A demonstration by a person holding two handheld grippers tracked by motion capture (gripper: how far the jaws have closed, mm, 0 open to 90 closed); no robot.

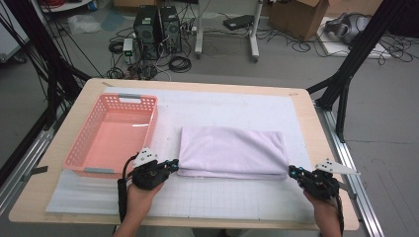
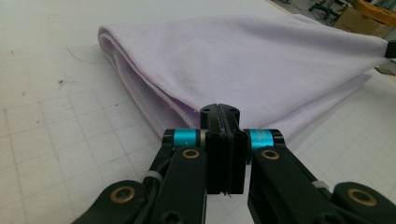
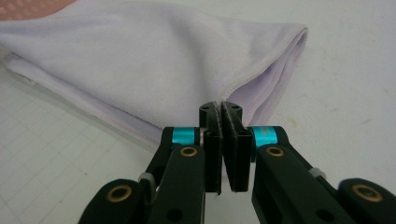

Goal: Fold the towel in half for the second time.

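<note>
A folded lavender towel (image 1: pixel 232 150) lies flat on the white grid mat (image 1: pixel 222 197). My left gripper (image 1: pixel 174 164) sits at the towel's near left corner. In the left gripper view the towel (image 2: pixel 243 60) has its top layer rising to the left gripper (image 2: pixel 219 109), whose jaws are pressed together on the corner's edge. My right gripper (image 1: pixel 292 170) is at the near right corner. The right gripper view shows the towel (image 3: pixel 140 56) with its hemmed corner pinched in the right gripper (image 3: pixel 222 107), jaws shut.
An empty pink plastic basket (image 1: pixel 149 132) stands on the mat just left of the towel, close behind my left gripper. The wooden table's front edge (image 1: pixel 197 224) runs just below both hands. Cables, computer towers and boxes sit on the floor beyond the table.
</note>
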